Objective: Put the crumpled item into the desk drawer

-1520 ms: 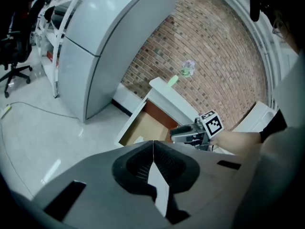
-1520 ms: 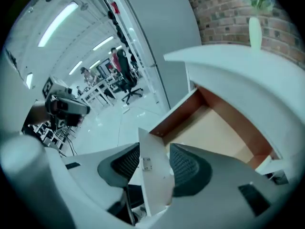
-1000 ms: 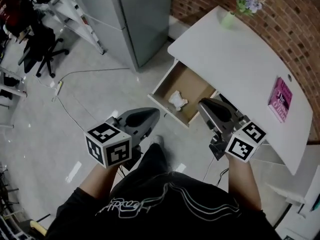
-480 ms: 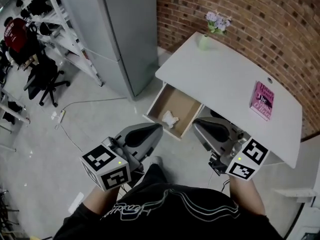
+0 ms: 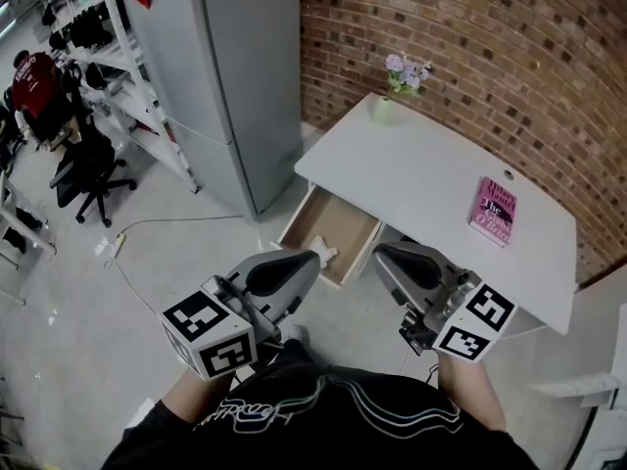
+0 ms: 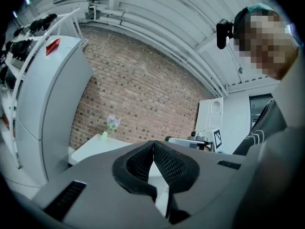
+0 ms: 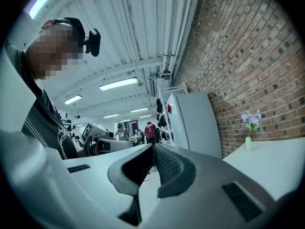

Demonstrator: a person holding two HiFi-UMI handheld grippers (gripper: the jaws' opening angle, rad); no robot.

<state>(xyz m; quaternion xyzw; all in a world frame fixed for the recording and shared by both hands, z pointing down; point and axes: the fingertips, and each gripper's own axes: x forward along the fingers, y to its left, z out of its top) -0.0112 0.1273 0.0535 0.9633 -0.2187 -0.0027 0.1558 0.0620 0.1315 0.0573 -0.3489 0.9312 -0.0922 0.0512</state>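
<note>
The white desk [image 5: 431, 179] has its drawer [image 5: 297, 225] pulled open. A white crumpled item [image 5: 327, 254] lies in the drawer's near end, partly hidden behind my left gripper [image 5: 312, 258]. That gripper is held in front of my body, short of the drawer, with its jaws shut and nothing in them. My right gripper [image 5: 380, 255] hangs beside it below the desk's front edge, also shut and holding nothing. In the left gripper view the left gripper [image 6: 153, 143] has its pads pressed together, tilted up at the brick wall. The right gripper [image 7: 153, 148] shows the same in the right gripper view.
A pink book [image 5: 493, 210] lies on the desk's right part and a vase of flowers [image 5: 392, 91] stands at its far corner. A tall grey cabinet [image 5: 235, 76] stands left of the desk. An office chair [image 5: 83, 169], shelving and a floor cable [image 5: 167, 225] are further left.
The view has drawn back from the desk, so the drawer and crumpled item look smaller and farther. Both grippers have come back toward my body, away from the drawer.
</note>
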